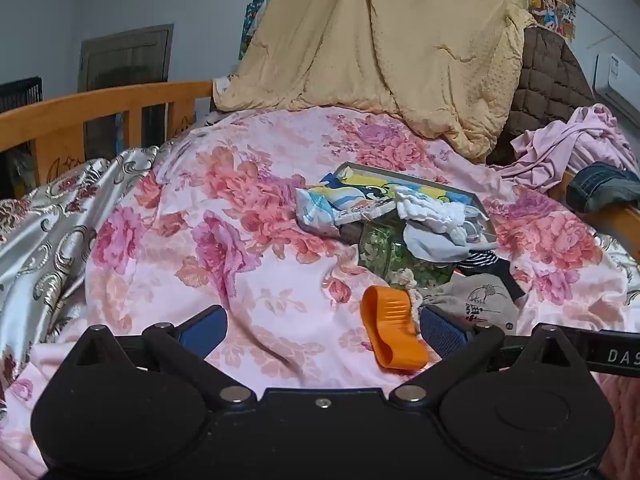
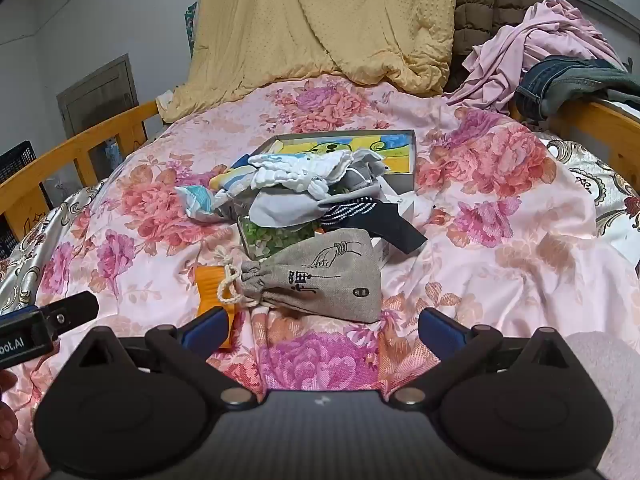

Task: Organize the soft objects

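A heap of soft things lies mid-bed on the pink floral quilt (image 2: 500, 264): a white ruffled cloth (image 2: 296, 174), a grey cloth (image 2: 280, 208), a dark striped sock (image 2: 360, 210), a blue-and-white pouch (image 1: 320, 210) and a green patterned bag (image 1: 384, 252). They spill over a shallow box (image 2: 400, 140) with a cartoon picture. A grey drawstring bag (image 2: 320, 280) lies nearest, an orange plastic piece (image 1: 390, 330) beside it. My left gripper (image 1: 320, 332) is open over bare quilt, the orange piece near its right finger. My right gripper (image 2: 320, 330) is open, just short of the drawstring bag.
A yellow blanket (image 1: 380, 52) and a brown quilted cover (image 1: 552, 84) pile up at the headboard. Pink clothes (image 2: 532, 48) and jeans (image 2: 560, 80) hang over the right wooden rail (image 2: 600, 120). A wooden rail (image 1: 80, 108) bounds the left side. The left gripper's body (image 2: 36, 326) shows at the right view's left edge.
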A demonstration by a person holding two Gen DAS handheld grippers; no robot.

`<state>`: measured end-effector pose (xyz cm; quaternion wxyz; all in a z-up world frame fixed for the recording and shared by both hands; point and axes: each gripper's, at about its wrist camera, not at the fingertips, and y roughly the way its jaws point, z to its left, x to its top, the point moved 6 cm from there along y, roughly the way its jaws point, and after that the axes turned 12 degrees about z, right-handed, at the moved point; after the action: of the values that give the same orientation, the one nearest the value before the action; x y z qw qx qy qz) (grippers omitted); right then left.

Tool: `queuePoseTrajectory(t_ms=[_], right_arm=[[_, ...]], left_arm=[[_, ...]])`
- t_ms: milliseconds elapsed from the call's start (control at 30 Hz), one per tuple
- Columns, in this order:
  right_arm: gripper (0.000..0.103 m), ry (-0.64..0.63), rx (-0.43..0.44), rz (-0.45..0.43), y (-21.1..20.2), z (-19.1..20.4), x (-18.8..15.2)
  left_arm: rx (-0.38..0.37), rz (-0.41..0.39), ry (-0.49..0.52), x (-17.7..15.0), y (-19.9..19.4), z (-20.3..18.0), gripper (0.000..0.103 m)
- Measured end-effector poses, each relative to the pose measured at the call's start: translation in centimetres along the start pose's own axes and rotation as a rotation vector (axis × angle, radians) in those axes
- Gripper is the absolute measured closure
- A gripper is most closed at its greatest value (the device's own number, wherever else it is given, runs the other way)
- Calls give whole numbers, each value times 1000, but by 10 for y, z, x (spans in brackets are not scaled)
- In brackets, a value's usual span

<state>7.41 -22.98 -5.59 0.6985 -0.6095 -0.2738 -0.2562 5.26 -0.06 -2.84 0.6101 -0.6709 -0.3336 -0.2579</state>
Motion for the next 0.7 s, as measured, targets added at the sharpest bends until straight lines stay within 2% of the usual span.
queuePoseTrajectory(t_ms=[167,367,700], right_arm=[[0,0,1,-1,0,0,0],[0,2,3,-1,0,-1,0],[0,3,3,-1,0,0,0]], left_arm=[[-2,-17,8,-2,-1,-8,1],[-41,-11,-8,-1,-3,0,1],[-41,0,-14,0,1,2,1]])
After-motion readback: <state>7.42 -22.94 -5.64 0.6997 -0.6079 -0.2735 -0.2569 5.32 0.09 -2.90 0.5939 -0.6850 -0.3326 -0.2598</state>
